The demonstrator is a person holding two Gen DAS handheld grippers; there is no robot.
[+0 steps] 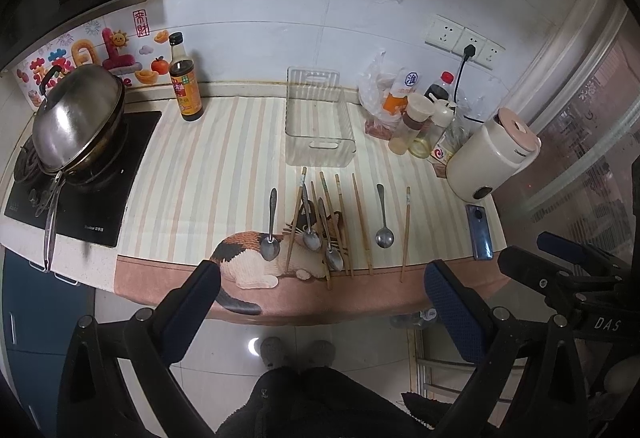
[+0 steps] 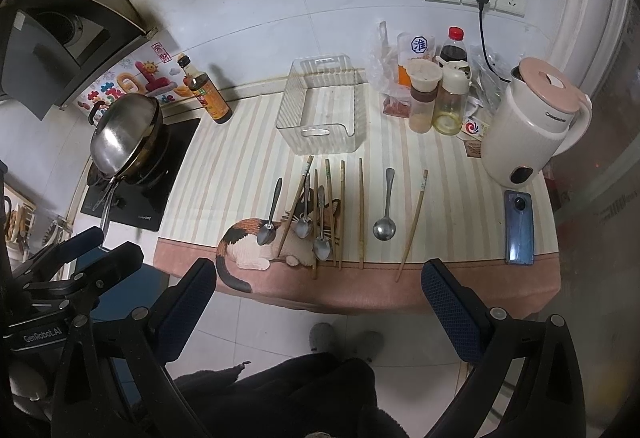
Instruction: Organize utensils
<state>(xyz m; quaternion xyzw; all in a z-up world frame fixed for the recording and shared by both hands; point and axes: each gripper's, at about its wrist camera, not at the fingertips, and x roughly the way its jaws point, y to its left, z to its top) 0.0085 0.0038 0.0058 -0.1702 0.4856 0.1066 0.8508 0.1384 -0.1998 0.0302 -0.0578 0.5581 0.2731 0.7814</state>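
Several metal spoons and wooden chopsticks lie side by side on the striped cloth with a cat picture. One spoon (image 1: 384,226) (image 2: 385,216) lies apart to the right, with a single chopstick (image 1: 405,234) (image 2: 412,224) beside it. A clear plastic bin (image 1: 319,122) (image 2: 320,106) stands empty behind them. My left gripper (image 1: 320,276) and right gripper (image 2: 320,274) are both open and empty, held in front of the counter edge, above the floor.
A stove with a lidded pan (image 1: 76,122) (image 2: 124,134) is at the left, a soy sauce bottle (image 1: 185,82) beside it. Condiment bottles (image 2: 436,98), a white kettle (image 2: 532,126) and a blue phone (image 2: 519,228) stand at the right.
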